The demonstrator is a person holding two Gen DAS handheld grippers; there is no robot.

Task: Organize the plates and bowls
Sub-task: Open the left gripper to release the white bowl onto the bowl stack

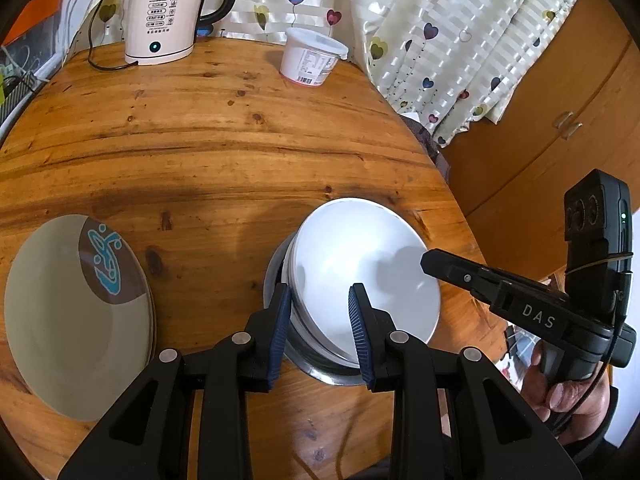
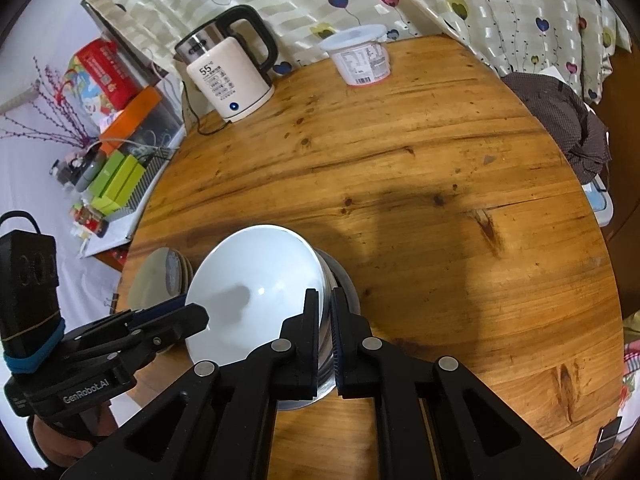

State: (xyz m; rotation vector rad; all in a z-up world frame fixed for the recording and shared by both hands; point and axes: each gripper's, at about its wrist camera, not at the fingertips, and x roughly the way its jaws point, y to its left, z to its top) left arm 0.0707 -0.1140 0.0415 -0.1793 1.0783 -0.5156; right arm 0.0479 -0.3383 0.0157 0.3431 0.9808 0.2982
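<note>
Holding the stack from both sides, I keep my left gripper point(image 1: 320, 328) pinching the near rim of the white bowl point(image 1: 360, 272) and my right gripper point(image 2: 327, 332) pressed tight on that rim and the steel bowl point(image 2: 340, 280) beneath, near the table's point(image 1: 220, 152) near right edge. I judge I should level the tilted bowl before releasing. The plates point(image 1: 72, 312) sit by the left edge.

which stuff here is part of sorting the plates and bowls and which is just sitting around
Part of the job:
white bowl, tilted, gripped by both the left gripper and right gripper
steel bowl under it
plate stack

Just lying about:
kettle
lidded tub
boxes off the table
</note>
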